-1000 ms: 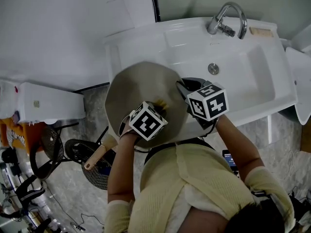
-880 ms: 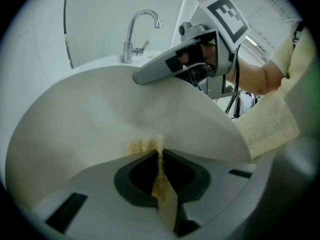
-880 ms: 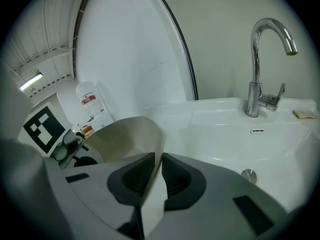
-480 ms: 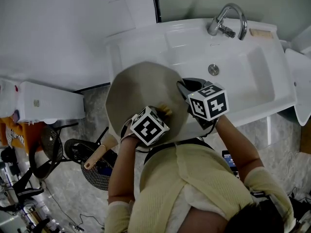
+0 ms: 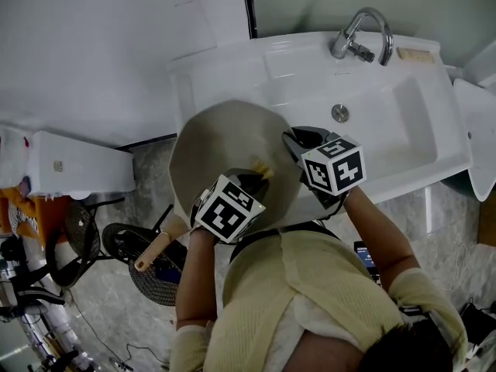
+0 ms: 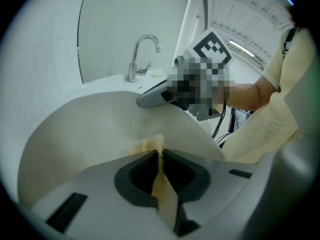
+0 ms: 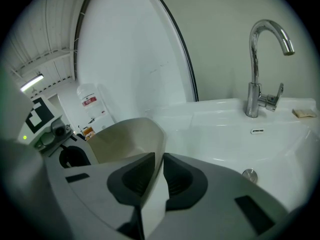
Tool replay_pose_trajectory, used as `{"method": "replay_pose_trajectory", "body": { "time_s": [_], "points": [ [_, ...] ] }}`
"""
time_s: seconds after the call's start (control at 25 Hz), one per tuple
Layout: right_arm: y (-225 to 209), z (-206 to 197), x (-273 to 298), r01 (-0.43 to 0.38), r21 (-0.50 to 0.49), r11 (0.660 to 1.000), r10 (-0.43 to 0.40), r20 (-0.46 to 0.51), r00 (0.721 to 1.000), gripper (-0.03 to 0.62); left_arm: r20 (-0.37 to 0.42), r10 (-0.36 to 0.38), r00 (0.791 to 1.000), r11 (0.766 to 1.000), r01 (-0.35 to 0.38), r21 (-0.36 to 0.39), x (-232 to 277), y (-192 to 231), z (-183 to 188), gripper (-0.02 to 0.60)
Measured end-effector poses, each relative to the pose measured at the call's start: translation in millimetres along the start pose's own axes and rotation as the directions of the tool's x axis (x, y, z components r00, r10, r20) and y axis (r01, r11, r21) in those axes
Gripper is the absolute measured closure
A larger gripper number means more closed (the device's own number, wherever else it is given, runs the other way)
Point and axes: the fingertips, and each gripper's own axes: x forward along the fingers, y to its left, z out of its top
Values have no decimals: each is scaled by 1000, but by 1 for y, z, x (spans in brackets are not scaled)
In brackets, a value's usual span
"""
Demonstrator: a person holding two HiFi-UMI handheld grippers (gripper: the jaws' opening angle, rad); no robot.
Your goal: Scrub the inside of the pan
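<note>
A beige pan (image 5: 229, 146) is held tilted over the left end of the white sink (image 5: 403, 130), its wooden handle (image 5: 159, 248) pointing down-left. My left gripper (image 5: 258, 178) is shut on a yellow scrub pad (image 5: 264, 170), which presses on the pan's inner surface. In the left gripper view the pad (image 6: 149, 145) sticks out past my left gripper (image 6: 159, 160) onto the pan's inside (image 6: 85, 129). My right gripper (image 5: 298, 140) is shut on the pan's right rim. The thin rim (image 7: 160, 144) is pinched in my right gripper (image 7: 159, 165).
A chrome faucet (image 5: 361, 28) stands at the sink's back, with the drain (image 5: 339, 112) below it and a small tan piece (image 5: 418, 52) on the ledge. A white box (image 5: 70, 165) and round wire items (image 5: 147, 266) sit on the floor at left.
My left gripper has slid a little down and left along the pan's inside with the scrub pad. The right gripper and the pan have hardly moved.
</note>
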Motion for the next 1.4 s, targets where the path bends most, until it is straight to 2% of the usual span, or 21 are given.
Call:
{"method": "replay_pose_trajectory", "body": {
  "time_s": [0.12, 0.32, 0.56, 0.68, 0.88, 1.0, 1.08, 1.24, 1.4],
  "points": [
    [0, 1, -1, 6, -5, 1000, -6, 7, 1000, 546, 65, 34, 997, 999, -32, -26, -12, 5, 10, 500],
    [0, 3, -6, 11, -14, 1000, -11, 4, 1000, 545, 171, 94, 981, 993, -81, -80, -37, 17, 25, 500],
    [0, 2, -9, 23, -26, 999, -24, -9, 1000, 545, 286, 185, 940, 969, -127, -210, -75, 36, 34, 500],
    [-2, 4, -11, 40, -35, 999, -40, 8, 999, 545, 374, 220, 901, 957, -124, -263, -97, 41, 42, 500],
    [-6, 22, -22, 110, -82, 991, -103, 80, 991, 545, 521, 264, 812, 941, -99, -323, -135, 46, 55, 500],
    [-2, 33, -34, 116, -107, 987, -104, 106, 989, 545, 576, 302, 759, 927, -93, -364, -154, 48, 54, 500],
    [3, 38, -41, 99, -111, 989, -86, 115, 990, 545, 594, 327, 735, 915, -89, -394, -163, 49, 50, 500],
    [17, 47, -54, 43, -112, 993, -27, 142, 990, 546, 588, 389, 709, 886, -113, -450, -174, 55, 36, 500],
    [38, 54, -60, -36, -107, 994, 54, 167, 984, 546, 597, 469, 651, 842, -125, -525, -182, 62, 27, 500]
  ]
}}
